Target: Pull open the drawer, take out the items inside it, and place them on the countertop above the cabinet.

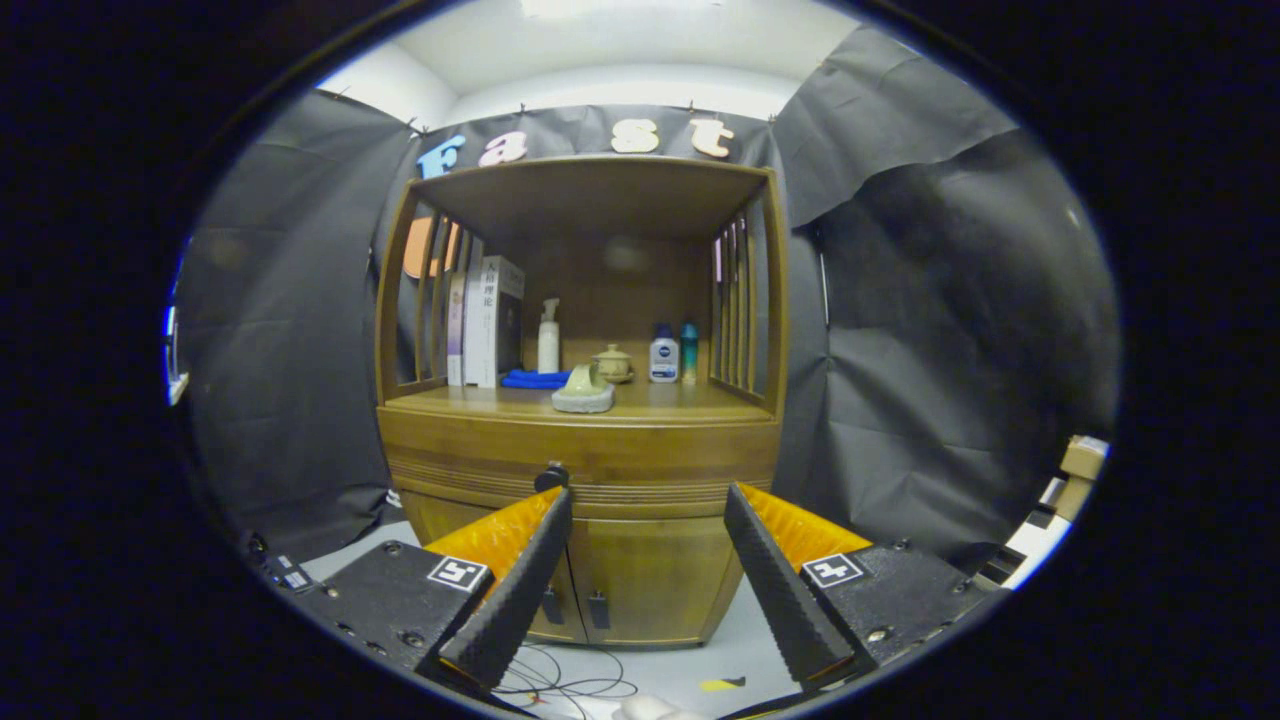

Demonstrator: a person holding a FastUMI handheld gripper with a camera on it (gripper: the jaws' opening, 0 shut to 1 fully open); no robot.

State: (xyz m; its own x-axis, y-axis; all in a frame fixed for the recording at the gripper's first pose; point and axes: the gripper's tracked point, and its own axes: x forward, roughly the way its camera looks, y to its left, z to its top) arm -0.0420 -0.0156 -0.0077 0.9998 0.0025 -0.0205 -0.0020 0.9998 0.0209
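A wooden cabinet (580, 440) stands beyond my fingers, facing me. Its drawer (640, 465) is a closed wooden band under the countertop, with a dark round knob (551, 476) just above my left fingertip. The countertop (690, 403) above it carries a pale ceramic piece (584, 390) near its front edge. My gripper (648, 495) is open, fingers spread wide with nothing between them, some distance short of the cabinet front. The drawer's inside is hidden.
On the shelf stand books (487, 320) at the left, a white pump bottle (548, 338), a blue cloth (535, 379), a small lidded pot (613, 363) and two bottles (664, 355). Two lower doors (640, 580) sit below the drawer. Cables (570, 680) lie on the floor.
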